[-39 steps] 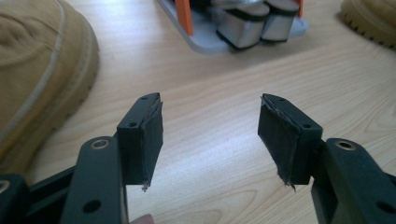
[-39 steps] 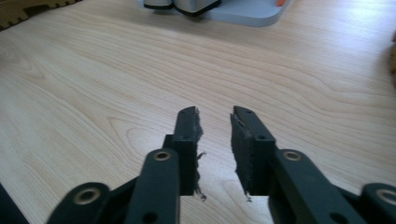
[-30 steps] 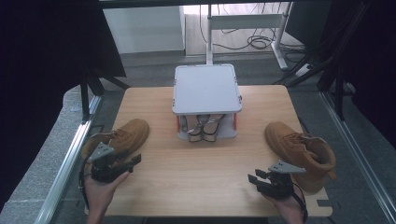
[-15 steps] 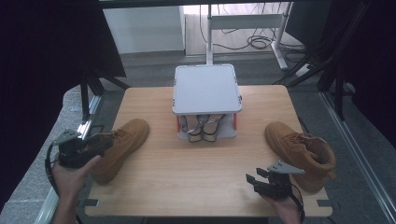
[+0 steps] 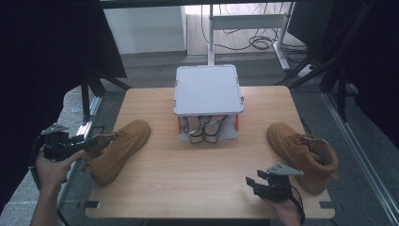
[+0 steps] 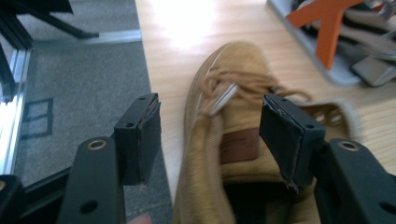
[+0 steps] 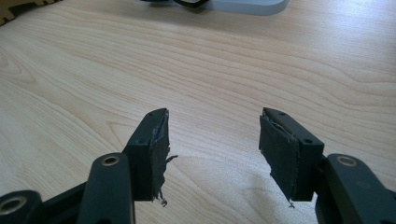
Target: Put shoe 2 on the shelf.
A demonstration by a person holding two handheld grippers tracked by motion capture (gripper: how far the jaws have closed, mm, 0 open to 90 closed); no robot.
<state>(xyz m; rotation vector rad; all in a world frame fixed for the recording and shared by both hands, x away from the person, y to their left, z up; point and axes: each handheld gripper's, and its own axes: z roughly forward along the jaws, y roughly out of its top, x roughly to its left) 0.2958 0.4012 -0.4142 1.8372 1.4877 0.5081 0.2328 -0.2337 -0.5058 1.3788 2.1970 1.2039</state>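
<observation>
Boot (image 5: 116, 149) on the left is a tan lace-up lying near the left edge of the wooden surface (image 5: 188, 179), toe pointing up toward the middle, collar end at the surface's left edge. The left gripper (image 5: 87, 142) sits just off that edge, level, held by the left hand (image 5: 51, 168) with the forearm coming up from the bottom left corner. Its tips are right at the collar of the boot. Jaws are apart, and I can't say for sure from above whether they touch the leather.

The left gripper view helps: the 2 black jaws stand wide with the boot's collar, brown tongue patch and laces (image 6: 243, 86) between them, and there's a visible gap on each side, so nothing is clamped.

The right gripper (image 5: 256, 181) is low over the front right part of the surface, held by the right hand (image 5: 284, 211) from the bottom edge, pointing left toward the middle. Its jaws have just been opening and there's only bare wood between them, which the right gripper view shows up close.

The high view also gives what neither gripper view does: a 2nd boot (image 5: 303, 154) just right of the right gripper, and a grey lidded rack (image 5: 208, 89) at the back centre with shoes (image 5: 204, 129) tucked under it.
</observation>
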